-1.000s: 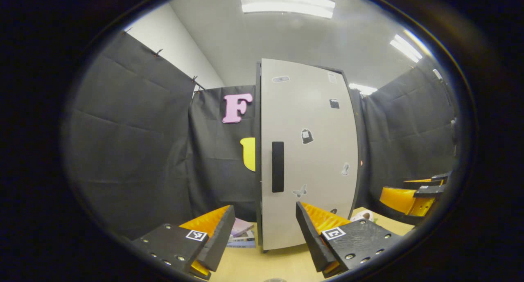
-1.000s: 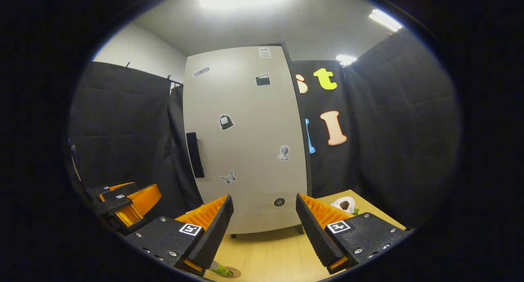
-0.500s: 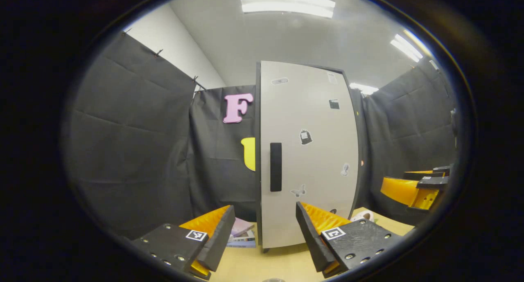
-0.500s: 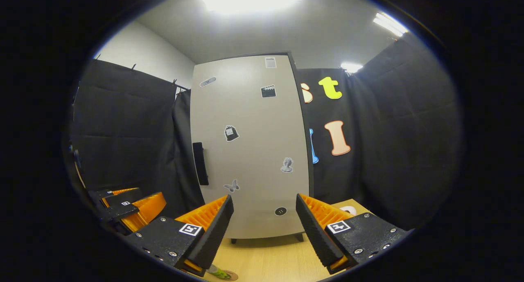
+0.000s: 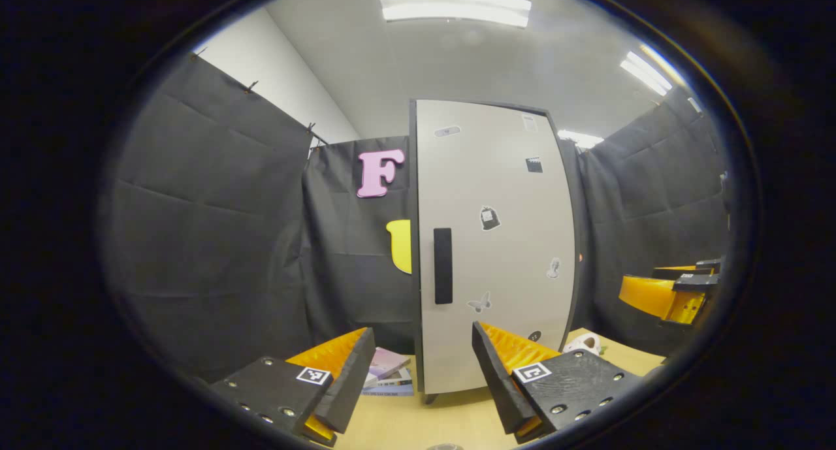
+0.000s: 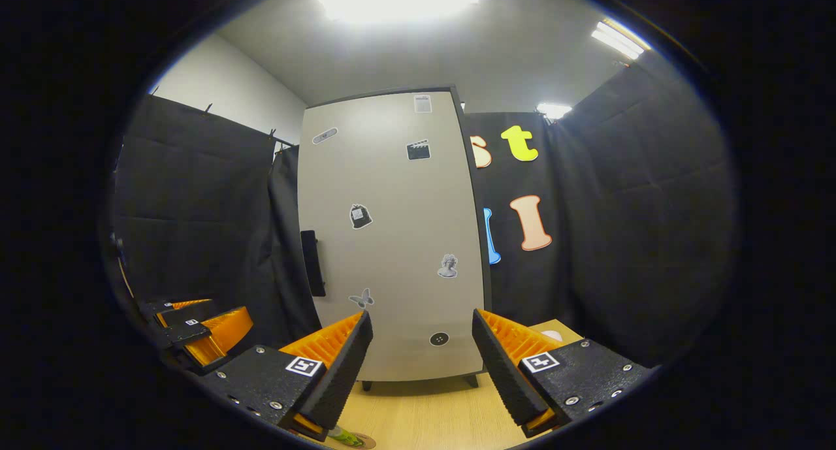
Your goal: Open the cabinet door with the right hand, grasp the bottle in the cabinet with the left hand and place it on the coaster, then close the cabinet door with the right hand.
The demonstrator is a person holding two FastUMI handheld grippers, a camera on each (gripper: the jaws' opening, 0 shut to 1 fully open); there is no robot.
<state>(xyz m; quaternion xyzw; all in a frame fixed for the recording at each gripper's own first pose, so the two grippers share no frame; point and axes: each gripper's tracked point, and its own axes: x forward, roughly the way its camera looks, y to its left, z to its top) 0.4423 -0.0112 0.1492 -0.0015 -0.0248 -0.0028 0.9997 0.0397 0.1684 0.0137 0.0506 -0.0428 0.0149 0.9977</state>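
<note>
A tall light-grey cabinet (image 5: 496, 254) stands on the wooden table (image 5: 457, 424) with its door shut, so its inside is hidden. A black vertical handle (image 5: 443, 266) runs along the door's left edge. My left gripper (image 5: 423, 371) is open and empty, short of the door's lower part. In the right gripper view the same door (image 6: 392, 241) and its handle (image 6: 312, 263) face me. My right gripper (image 6: 421, 365) is open and empty, apart from the door. A round coaster (image 6: 356, 441) peeks out at the bottom edge by the left finger.
A small stack of books (image 5: 386, 373) lies left of the cabinet's foot. A white object (image 5: 583, 343) sits on the table to its right. The right gripper (image 5: 673, 293) hangs at the far right, and the left gripper (image 6: 196, 322) at the lower left.
The right gripper has shifted a little, so the cabinet sits lower in its view. In the left gripper view it has drifted rightward. Door stays shut, both grippers open.
</note>
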